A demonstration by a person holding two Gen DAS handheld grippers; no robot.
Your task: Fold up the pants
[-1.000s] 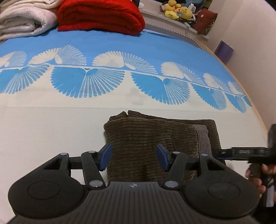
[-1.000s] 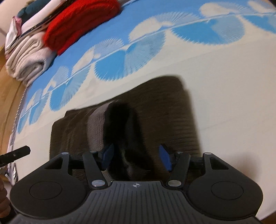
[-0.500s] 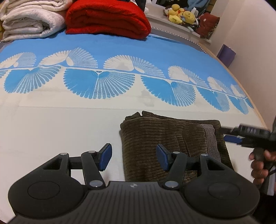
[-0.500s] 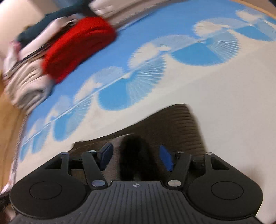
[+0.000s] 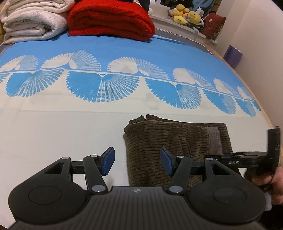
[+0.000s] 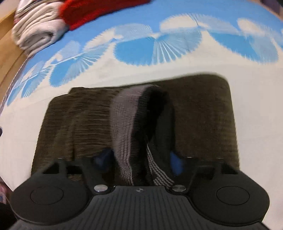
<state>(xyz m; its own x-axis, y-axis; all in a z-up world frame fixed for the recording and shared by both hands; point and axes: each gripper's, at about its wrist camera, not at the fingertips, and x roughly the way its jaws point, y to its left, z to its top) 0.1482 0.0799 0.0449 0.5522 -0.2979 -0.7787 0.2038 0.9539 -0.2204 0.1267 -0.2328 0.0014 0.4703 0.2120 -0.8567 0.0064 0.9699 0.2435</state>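
Observation:
Brown corduroy pants [image 5: 169, 141] lie folded into a thick rectangle on the white part of the bed cover. A grey ribbed waistband [image 6: 123, 123] stands up as a ridge across the fold. My left gripper [image 5: 136, 161] hovers open over the pants' left edge, with nothing pressed between its blue pads. My right gripper [image 6: 140, 160] straddles the waistband ridge, and its jaws are closing on it; a small gap still shows at the left pad. In the left wrist view the right gripper [image 5: 230, 156] reaches in low over the pants' right end, held by a hand [image 5: 276, 184].
A folded red blanket [image 5: 109, 19] and white blankets [image 5: 30, 23] are stacked at the far end of the bed. Soft toys [image 5: 187, 16] sit on a ledge behind. The bed's wooden edge [image 5: 261, 109] and a wall run along the right.
The left gripper has drifted left, so the pants now sit right of its centre. The right gripper has rolled and moved in closer, with the waistband ridge now large between its narrowing fingers.

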